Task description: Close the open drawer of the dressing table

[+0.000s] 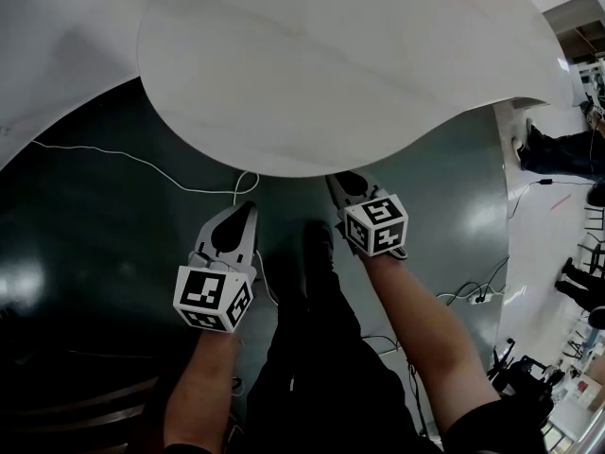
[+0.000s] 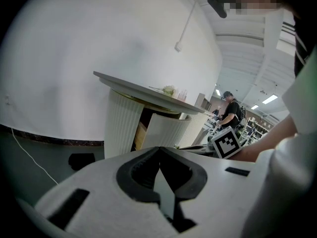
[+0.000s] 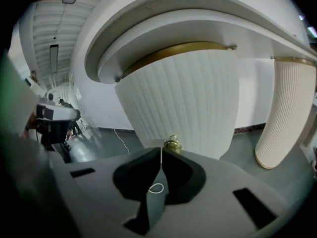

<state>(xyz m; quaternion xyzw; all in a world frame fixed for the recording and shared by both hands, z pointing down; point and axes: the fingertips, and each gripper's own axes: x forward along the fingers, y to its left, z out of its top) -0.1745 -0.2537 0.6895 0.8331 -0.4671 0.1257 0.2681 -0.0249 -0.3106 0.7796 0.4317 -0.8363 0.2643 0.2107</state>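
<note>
Random stuff around the room
Shiny dark green floor [image 1: 113, 244] with a thin white cable [image 1: 142, 164] snaking across it, a power strip [image 1: 479, 298] off to the right, a bystander's dark shoes [image 1: 534, 140], plus a person with a backpack [image 2: 231, 114] way back

We log the dressing table top [image 1: 331, 55] as a white, faintly veined slab with a rounded edge, standing over a glossy dark green floor [image 1: 85, 225]. In the left gripper view we see a few small pale items [image 2: 169, 90] resting on the slab, too small for us to identify, possibly a sprig of greenery and a jar. On the floor we record a thin white cable [image 1: 142, 165] trailing toward the table's edge, and a flat dark object [image 2: 81, 160] lying near the wall.
</note>
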